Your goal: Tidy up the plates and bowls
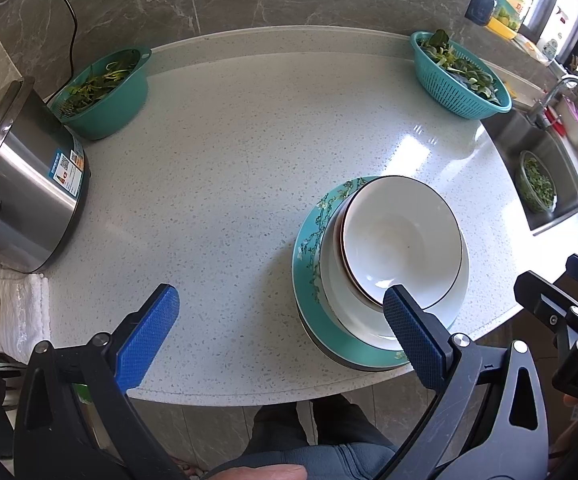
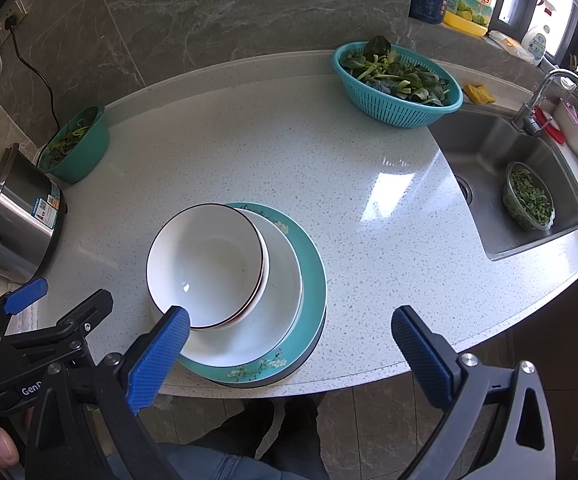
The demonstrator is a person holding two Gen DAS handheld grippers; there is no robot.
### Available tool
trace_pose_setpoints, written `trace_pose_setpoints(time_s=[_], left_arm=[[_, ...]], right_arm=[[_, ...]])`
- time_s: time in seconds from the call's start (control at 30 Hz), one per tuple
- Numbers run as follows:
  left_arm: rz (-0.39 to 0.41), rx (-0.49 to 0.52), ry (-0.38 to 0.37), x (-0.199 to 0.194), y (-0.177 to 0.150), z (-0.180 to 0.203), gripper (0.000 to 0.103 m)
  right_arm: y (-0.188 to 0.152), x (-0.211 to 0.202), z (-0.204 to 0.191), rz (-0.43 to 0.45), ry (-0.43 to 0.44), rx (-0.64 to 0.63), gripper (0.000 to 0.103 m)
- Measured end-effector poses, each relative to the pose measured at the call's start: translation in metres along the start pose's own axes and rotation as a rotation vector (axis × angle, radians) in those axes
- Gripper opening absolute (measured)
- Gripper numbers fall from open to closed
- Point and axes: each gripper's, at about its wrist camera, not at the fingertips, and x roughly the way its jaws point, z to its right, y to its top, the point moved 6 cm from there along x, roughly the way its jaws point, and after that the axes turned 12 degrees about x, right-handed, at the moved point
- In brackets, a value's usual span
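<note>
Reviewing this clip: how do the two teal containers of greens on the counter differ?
The teal colander has slotted, perforated walls; the teal bowl has solid walls. The colander sits at the back right beside the sink; the bowl sits back left next to the steel cooker. The colander holds broad dark leaves, the bowl thinner, stringier greens. Both are teal, upright, hold greens, and are untouched by either gripper.

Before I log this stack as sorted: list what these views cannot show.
- Dark piece under the teal plate: only its edge shows in both views.
- Red-rimmed bowl: top bowl covers its inside.
- Cooker: cut by the left edge in both views.
- Cooker label: too small to read.
</note>
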Motion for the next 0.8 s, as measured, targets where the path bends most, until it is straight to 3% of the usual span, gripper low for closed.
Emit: trace_pose_setpoints(time_s=[0.8], left_arm=[[-0.003, 0.004, -0.003, 0.0039, 0.0002, 0.0024, 0.103]], right_arm=[[0.0005, 0.0013, 0.0001, -0.002, -0.001, -0.002, 0.103]])
